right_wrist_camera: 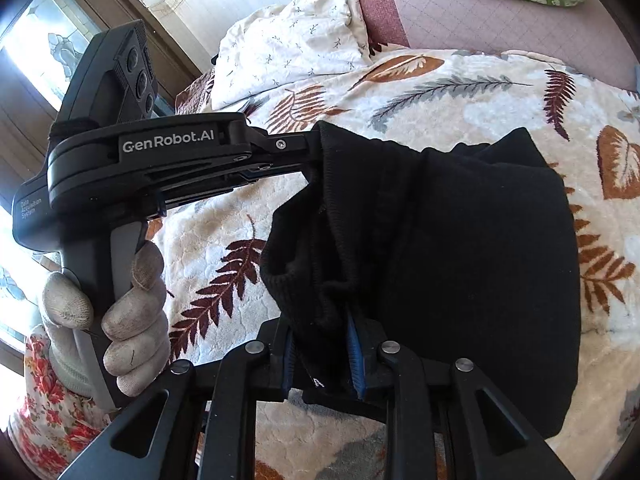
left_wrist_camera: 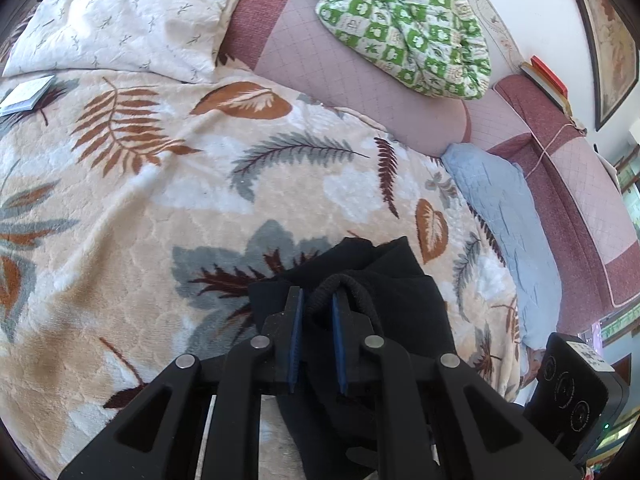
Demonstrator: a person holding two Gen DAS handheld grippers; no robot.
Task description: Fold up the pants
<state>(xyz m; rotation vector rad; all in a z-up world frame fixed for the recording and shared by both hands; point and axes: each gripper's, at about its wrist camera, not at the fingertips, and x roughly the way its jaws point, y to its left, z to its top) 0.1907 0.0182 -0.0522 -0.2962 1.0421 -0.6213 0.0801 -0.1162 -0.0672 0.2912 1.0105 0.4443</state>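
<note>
The black pants (right_wrist_camera: 460, 248) hang bunched above the leaf-patterned blanket (right_wrist_camera: 460, 92), held up by both grippers. My left gripper (left_wrist_camera: 317, 304) is shut on the pants (left_wrist_camera: 400, 300) at the ribbed waistband, with the drawstring looped between its blue pads. In the right wrist view the left gripper (right_wrist_camera: 316, 152) holds the upper left corner of the cloth. My right gripper (right_wrist_camera: 322, 344) is shut on a bunched ribbed edge lower down. The rest of the pants drapes to the right.
The leaf blanket (left_wrist_camera: 160, 200) covers the bed. A white quilt (left_wrist_camera: 132, 16) lies at the back left, a green checked cloth (left_wrist_camera: 408, 28) on the pink headboard cushion (left_wrist_camera: 320, 64), and a light blue pad (left_wrist_camera: 504, 216) at the right edge. A window (right_wrist_camera: 36, 40) stands at the left.
</note>
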